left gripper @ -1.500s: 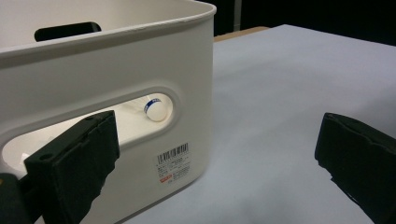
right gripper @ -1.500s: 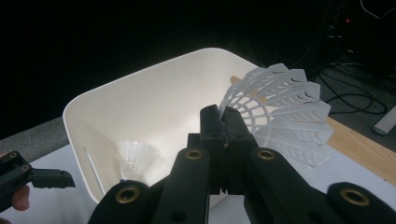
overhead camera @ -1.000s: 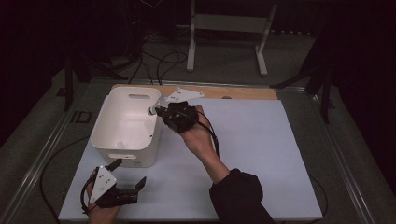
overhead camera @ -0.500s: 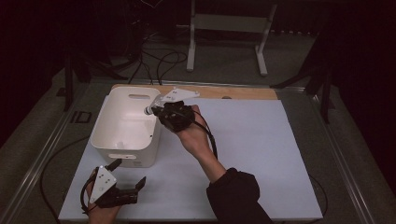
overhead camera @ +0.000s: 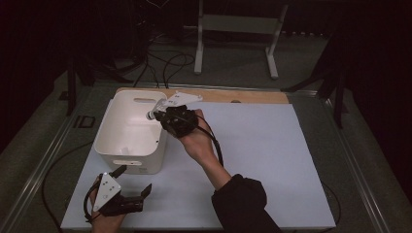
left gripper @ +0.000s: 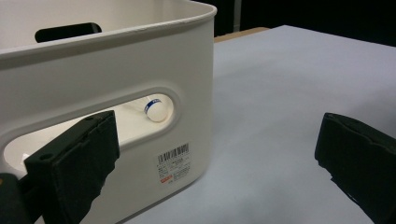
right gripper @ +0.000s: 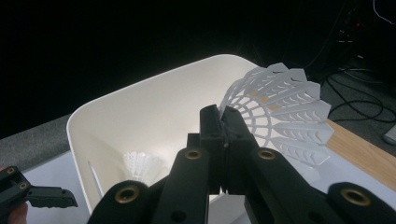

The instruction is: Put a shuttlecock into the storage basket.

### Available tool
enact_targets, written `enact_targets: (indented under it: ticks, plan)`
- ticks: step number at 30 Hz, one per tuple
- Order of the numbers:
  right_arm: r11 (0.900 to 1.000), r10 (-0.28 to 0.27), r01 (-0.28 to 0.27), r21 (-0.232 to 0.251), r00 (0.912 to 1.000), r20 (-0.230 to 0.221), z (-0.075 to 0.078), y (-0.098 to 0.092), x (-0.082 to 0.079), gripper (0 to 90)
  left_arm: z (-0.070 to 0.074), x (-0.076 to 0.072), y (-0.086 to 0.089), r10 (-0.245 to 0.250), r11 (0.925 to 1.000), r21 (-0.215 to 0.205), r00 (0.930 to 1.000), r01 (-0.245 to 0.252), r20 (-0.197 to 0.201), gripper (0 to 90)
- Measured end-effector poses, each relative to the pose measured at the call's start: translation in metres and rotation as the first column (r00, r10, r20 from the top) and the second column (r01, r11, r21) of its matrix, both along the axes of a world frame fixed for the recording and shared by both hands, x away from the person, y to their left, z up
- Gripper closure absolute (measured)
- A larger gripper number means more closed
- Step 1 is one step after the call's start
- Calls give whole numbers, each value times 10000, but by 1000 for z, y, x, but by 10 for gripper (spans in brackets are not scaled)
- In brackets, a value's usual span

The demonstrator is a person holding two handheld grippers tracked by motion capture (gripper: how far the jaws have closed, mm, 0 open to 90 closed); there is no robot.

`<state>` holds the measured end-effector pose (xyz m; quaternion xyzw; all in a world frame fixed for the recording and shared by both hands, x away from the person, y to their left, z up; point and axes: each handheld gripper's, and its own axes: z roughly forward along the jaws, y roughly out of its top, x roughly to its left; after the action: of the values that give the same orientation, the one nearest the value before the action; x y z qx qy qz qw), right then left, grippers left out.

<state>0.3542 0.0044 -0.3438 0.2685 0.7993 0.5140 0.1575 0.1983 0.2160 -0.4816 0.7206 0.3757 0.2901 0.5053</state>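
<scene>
A white plastic bin (overhead camera: 111, 151) stands at the left of the white sheet. My right gripper (overhead camera: 164, 116) hangs over the bin's right rim, shut on the skirt of a white shuttlecock (overhead camera: 156, 109). In the right gripper view the jaws (right gripper: 223, 140) pinch the netted skirt (right gripper: 285, 116), and another shuttlecock (right gripper: 140, 165) lies on the bin's floor. My left gripper (overhead camera: 141, 194) rests on the sheet in front of the bin, open with nothing between its jaws (left gripper: 215, 158). Through the bin's handle slot I see a shuttlecock's cork (left gripper: 156, 108) with a blue band.
A wooden strip (overhead camera: 252, 96) runs along the table's back edge. Behind the table a white metal stand (overhead camera: 233, 29) and cables lie on the floor. The white sheet (overhead camera: 272, 155) stretches to the right of the right arm.
The right gripper with the shuttlecock has edged slightly left, further over the bin. The left gripper has stayed put.
</scene>
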Motion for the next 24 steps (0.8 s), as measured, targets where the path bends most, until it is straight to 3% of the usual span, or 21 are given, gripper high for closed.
enact_targets:
  ticks: [24]
  plan:
    - [9996,278,-277,-47,9996,11,-2,17,-1,877,0,0,0,7,10000,14,10000,-7,-14,5]
